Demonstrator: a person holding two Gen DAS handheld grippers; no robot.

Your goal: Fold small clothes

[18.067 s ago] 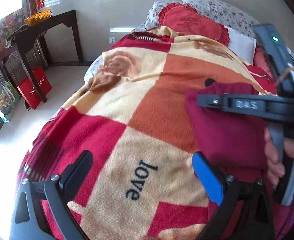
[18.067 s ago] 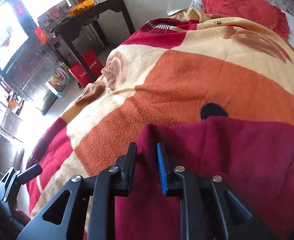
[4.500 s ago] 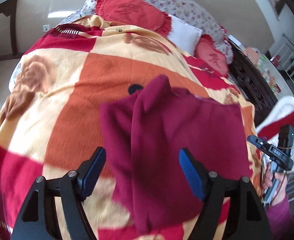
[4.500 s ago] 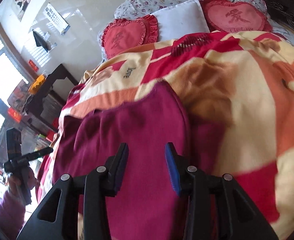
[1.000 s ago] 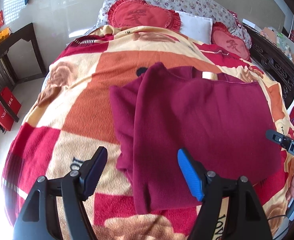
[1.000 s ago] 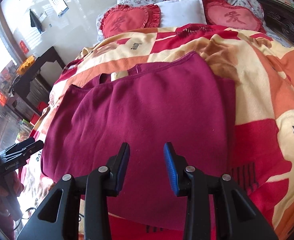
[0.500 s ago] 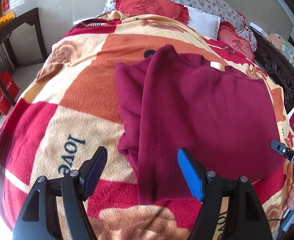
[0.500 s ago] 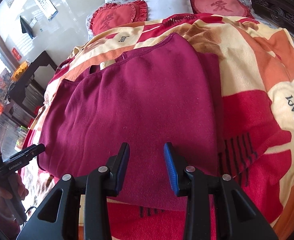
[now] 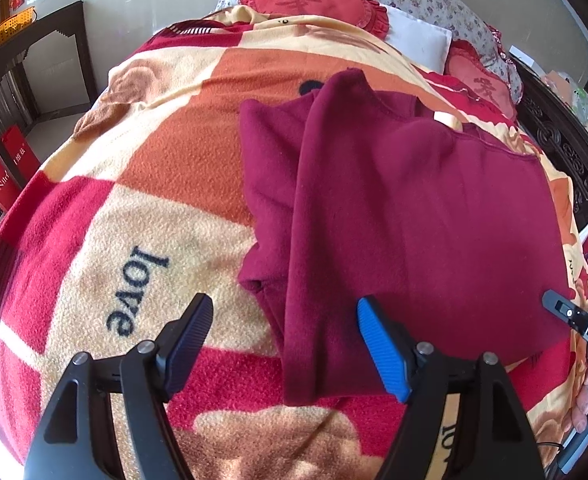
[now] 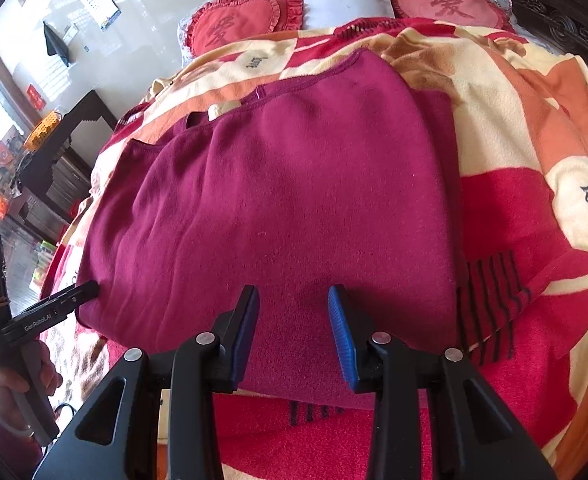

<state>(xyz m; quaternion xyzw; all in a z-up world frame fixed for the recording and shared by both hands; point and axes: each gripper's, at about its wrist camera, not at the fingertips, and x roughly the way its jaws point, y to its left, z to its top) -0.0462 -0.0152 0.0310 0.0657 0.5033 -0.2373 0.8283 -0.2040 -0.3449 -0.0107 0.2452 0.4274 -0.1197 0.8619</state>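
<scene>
On the bed blanket [image 9: 142,216], the maroon top [image 9: 414,216] is laid flat, hem nearest both claws, left claw [image 9: 284,346] and right claw [image 10: 293,330] held apart, empty, just short of it.

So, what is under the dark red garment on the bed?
The maroon garment lies flat on the checked blanket, which shows all around it. A folded-in side layer peeks out beneath. The blanket directly below is covered.

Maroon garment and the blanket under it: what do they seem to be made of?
Maroon garment: seemingly soft brushed knit or fleece, matte, with a fine nap and a stitched neckline. Blanket: looks like plush fleece, with a pebbly pile and printed colour blocks.
</scene>
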